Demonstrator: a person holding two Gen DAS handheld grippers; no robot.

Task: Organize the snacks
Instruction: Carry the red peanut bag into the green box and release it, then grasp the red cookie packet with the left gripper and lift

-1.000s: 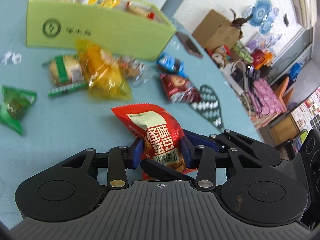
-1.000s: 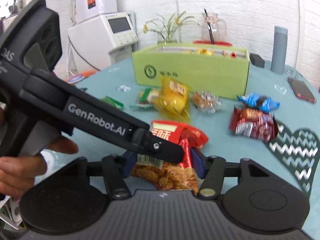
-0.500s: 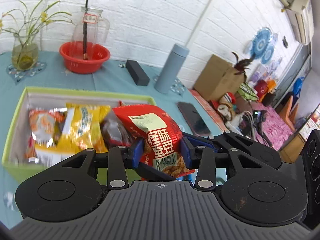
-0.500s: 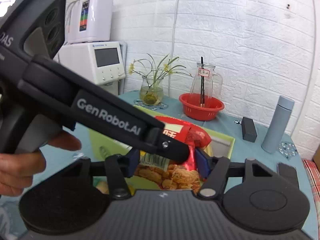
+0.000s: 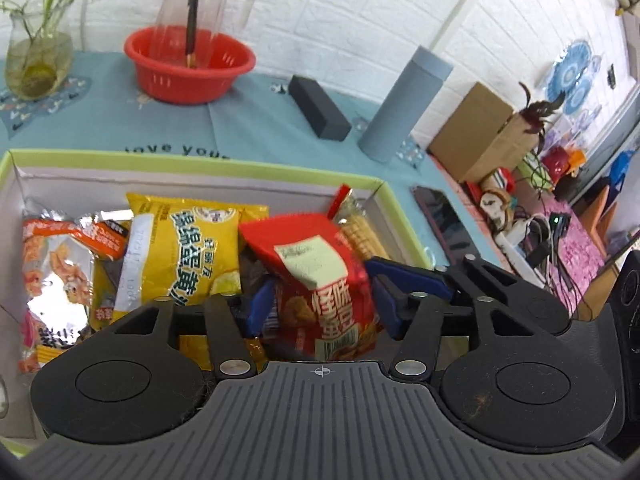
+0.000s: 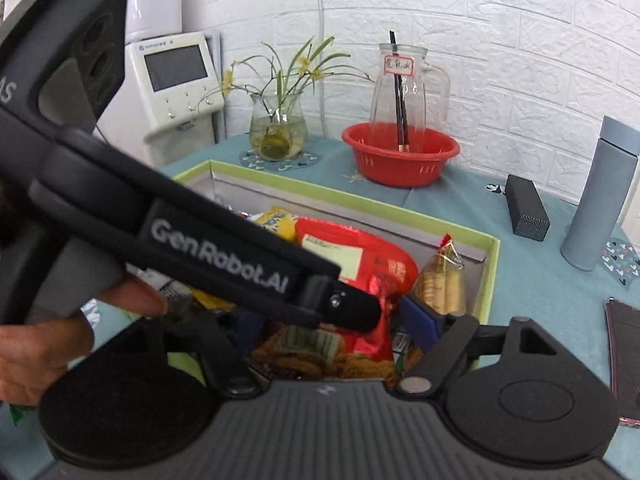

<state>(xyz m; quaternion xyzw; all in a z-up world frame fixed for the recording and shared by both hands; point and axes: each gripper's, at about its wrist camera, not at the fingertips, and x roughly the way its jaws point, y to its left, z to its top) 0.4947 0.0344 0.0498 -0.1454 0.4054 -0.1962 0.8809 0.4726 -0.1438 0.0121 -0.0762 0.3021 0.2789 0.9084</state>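
A red snack bag (image 5: 320, 284) hangs over the green box (image 5: 390, 200), which holds a yellow bag (image 5: 196, 248), an orange-silver bag (image 5: 56, 264) and a biscuit pack (image 5: 360, 232). My left gripper (image 5: 320, 304) has its blue pads spread wider than the bag, with gaps on both sides. My right gripper (image 6: 332, 324) also has the red bag (image 6: 360, 256) between its jaws, which stand apart; the left gripper's body crosses in front and hides its left finger.
Behind the box stand a red basin (image 5: 188, 64) with a glass jug, a vase (image 5: 36, 52), a black case (image 5: 320, 108) and a grey flask (image 5: 404, 104). A phone (image 5: 444, 224) lies right of the box.
Both grippers carried the red bag from the table up and over the box, then down into it. Both sets of jaws have now opened and the bag has tipped.
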